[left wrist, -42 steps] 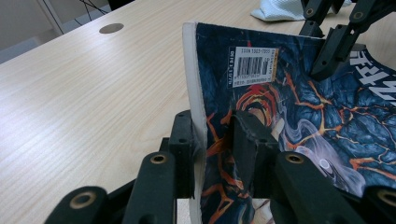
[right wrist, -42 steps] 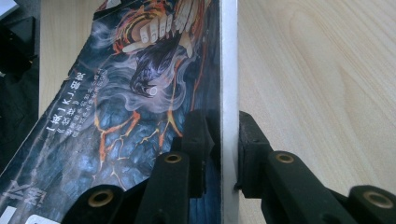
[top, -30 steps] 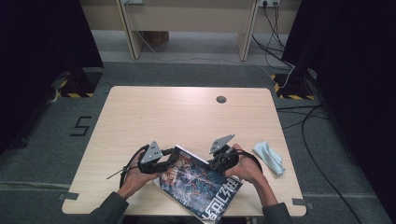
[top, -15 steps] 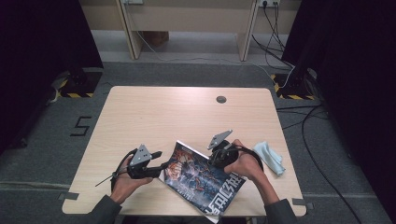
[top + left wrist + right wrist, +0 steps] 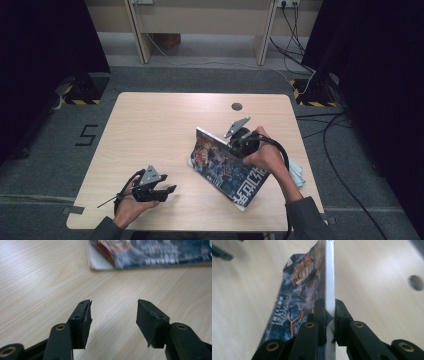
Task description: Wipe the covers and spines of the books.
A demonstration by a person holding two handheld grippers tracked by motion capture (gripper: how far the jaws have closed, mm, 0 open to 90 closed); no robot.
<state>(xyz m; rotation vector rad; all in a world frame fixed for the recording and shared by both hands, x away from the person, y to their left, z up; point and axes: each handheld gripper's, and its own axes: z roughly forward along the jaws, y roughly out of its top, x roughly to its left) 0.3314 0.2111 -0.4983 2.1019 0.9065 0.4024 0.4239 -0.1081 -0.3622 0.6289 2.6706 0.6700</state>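
Pinched comic book [image 5: 227,167] edge thinly in right gripper [image 5: 329,315], risking slippage; left gripper [image 5: 113,315] spread, recently widened, empty

Wooden table [image 5: 165,125]: comic book [image 5: 227,167] (one edge lifted), blue cloth [image 5: 298,172].

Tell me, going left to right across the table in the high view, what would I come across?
Left gripper, open and holding nothing → book, tilted up on edge → right gripper clamped on the book → pale blue cloth beside the person's right forearm.
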